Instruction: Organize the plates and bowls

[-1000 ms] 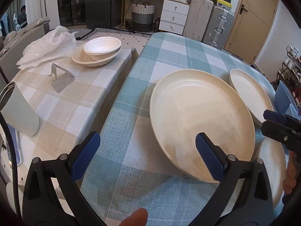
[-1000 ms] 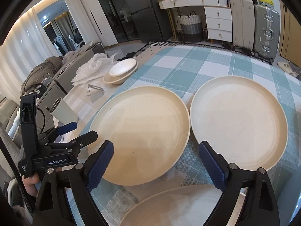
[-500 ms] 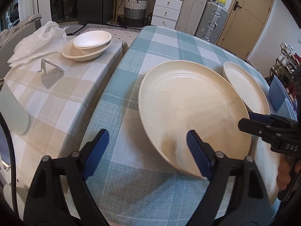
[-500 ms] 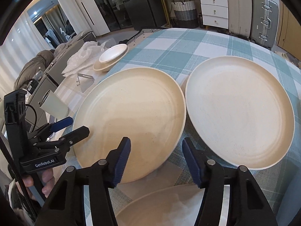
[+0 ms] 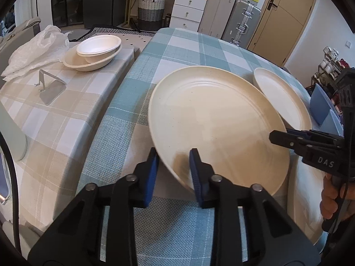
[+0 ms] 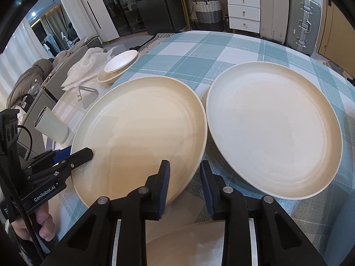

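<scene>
Here both grippers clamp cream plate point(image 5: 217, 119) rim: left gripper point(image 5: 174, 155) reads "GenRobot.AI", right gripper point(image 6: 185, 168) "DAS".

Both wide a second ago, the left gripper point(image 5: 173, 158) and right gripper point(image 6: 184, 173) now have their blue pads narrowed around opposite edges of the cream plate point(image 5: 218, 125), whose near rim is tilted higher off the checked tablecloth point(image 5: 137, 102).

A lived-in room with storage along the far wall

A white drawer unit point(image 5: 187, 11) stands between a woven laundry basket point(image 5: 151, 11) and silver suitcases point(image 5: 240, 25); a wooden door point(image 5: 286, 17) is at the right, dark glass cabinets point(image 6: 142, 6) and pale curtains point(image 6: 20, 44) at the left.
</scene>
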The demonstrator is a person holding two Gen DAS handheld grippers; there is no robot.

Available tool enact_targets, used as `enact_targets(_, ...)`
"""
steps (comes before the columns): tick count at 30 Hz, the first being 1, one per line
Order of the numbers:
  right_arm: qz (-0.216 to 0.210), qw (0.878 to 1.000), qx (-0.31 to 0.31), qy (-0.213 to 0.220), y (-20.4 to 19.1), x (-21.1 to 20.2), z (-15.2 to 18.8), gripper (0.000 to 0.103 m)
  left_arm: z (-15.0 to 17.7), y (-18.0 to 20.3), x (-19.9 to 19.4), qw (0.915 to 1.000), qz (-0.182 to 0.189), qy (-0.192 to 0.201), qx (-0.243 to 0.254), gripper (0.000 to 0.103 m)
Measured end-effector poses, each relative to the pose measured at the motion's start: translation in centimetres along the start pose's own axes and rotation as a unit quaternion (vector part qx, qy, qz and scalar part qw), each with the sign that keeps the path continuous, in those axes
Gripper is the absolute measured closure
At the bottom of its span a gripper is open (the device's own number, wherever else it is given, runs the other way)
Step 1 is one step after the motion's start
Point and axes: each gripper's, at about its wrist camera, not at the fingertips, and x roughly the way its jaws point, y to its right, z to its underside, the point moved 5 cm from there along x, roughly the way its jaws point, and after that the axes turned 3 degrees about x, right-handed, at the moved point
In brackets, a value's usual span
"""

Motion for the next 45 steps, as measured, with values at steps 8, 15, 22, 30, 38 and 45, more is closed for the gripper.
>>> enact_targets(8, 0.022, 1.0, -0.014, 0.006, -0.4, -0.2, 0.4, 0.079, 0.0, 0.1, -0.3, 0.9999, -0.009, 0.007, 0.006, 0.079)
enact_targets(15, 0.034, 0.999, -0.023, 0.014, -1.1, -0.8, 0.4, 0.079, 0.0, 0.3, -1.2, 0.9996, -0.018, 0.016, 0.013, 0.079)
enact_targets(22, 0.031, 0.999, -0.019, 0.023, -1.1, -1.9, 0.4, 0.079, -0.1, 0.6, -2.4, 0.9994, -0.017, 0.025, 0.015, 0.079)
enact_targets(30, 0.028, 0.999, -0.012, 0.035, -1.1, -3.6, 0.7, 0.079, -0.4, 1.5, -4.3, 0.9989, -0.015, 0.039, 0.024, 0.079)
enact_targets(38, 0.029, 0.998, -0.005, 0.051, -0.8, -5.8, 0.9, 0.079, -0.4, 3.0, -6.2, 0.9981, -0.012, 0.049, 0.037, 0.079)
enact_targets(45, 0.038, 0.997, 0.003, 0.063, -0.2, -7.8, 1.7, 0.079, -0.2, 5.2, -7.8, 0.9967, -0.006, 0.058, 0.055, 0.079)
